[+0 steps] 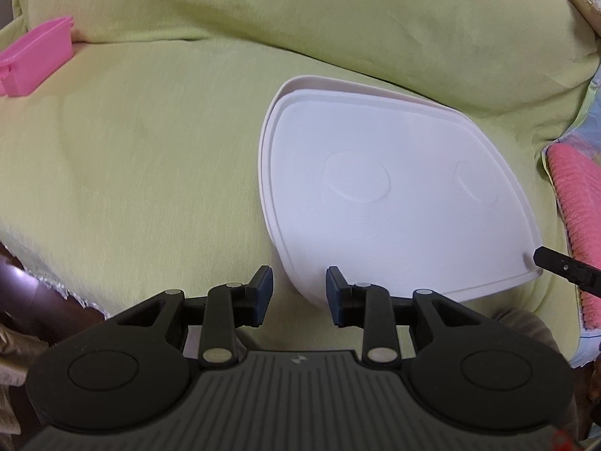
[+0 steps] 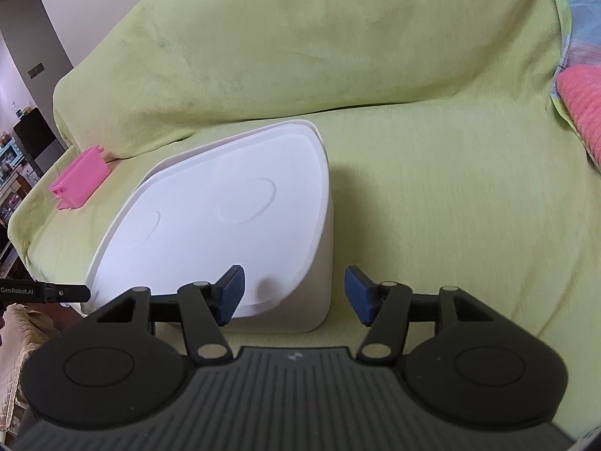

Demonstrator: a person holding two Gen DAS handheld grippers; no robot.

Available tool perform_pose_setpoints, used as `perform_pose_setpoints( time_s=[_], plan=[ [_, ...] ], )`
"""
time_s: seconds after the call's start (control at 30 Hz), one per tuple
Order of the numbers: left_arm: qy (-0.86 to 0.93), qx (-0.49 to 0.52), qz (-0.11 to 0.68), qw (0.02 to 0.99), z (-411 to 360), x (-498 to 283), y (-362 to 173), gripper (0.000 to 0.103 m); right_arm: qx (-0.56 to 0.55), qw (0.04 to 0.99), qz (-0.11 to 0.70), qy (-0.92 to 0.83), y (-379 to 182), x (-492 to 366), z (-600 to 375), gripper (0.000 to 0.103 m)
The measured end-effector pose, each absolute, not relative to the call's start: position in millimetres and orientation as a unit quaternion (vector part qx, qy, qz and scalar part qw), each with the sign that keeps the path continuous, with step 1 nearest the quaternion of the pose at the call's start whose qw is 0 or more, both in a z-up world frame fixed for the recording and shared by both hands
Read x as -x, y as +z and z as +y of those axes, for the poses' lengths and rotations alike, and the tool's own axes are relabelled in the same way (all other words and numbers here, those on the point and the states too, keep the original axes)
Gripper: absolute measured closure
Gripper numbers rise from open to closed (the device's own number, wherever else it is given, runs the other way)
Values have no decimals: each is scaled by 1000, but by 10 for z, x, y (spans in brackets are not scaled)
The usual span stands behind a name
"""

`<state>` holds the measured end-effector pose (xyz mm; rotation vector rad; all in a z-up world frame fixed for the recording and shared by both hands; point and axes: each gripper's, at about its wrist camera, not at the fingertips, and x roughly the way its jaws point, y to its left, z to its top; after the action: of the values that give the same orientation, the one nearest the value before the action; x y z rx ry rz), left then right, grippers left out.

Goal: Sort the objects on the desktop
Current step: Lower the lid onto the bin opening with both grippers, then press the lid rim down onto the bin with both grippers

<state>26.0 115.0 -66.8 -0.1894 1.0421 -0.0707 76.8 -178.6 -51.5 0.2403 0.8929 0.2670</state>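
We have both grippers hovering at the near edge of the sofa seat, which is draped in a light green fabric cover. Our left gripper has its jaws spread apart and grasps nothing; its blue pads flank the near left corner of the white plastic storage box with its flat white lid, without clearly touching it. Our right gripper is likewise released and empty, its left pad over the lid's near edge and its right pad out over bare fabric.

The white box sits in the middle of the seat, toward the front edge, and its lid is on, seated inside the rim. A small pink rectangular plastic container lies well apart from it, at the far left corner of the seat against the backrest. A pink knitted cushion shows at the right edge of the sofa.

As we judge it, the sorting is either at its very start or at its very end: no loose items are visible, and what is in the closed box is hidden. If anything is left, the pink container seems the only candidate.
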Motion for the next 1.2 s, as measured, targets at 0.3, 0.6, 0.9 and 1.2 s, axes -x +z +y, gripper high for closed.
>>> perform_pose_setpoints(
  time_s=[0.3,0.6,0.9,1.2],
  plan=[
    [-25,106,499,860,1183,-288,-706,59,-113,884,436,125,-554,-778,-1755,49],
    [-28,114,497,860,1195,-266,-731,59,-108,885,433,136,-562,-778,-1736,76],
    [-32,100,488,866,1157,-263,-739,59,-96,884,436,141,-568,-777,-1708,78],
    [-31,81,477,874,1133,-319,-743,59,-77,885,435,145,-577,-760,-1649,78]
  ],
)
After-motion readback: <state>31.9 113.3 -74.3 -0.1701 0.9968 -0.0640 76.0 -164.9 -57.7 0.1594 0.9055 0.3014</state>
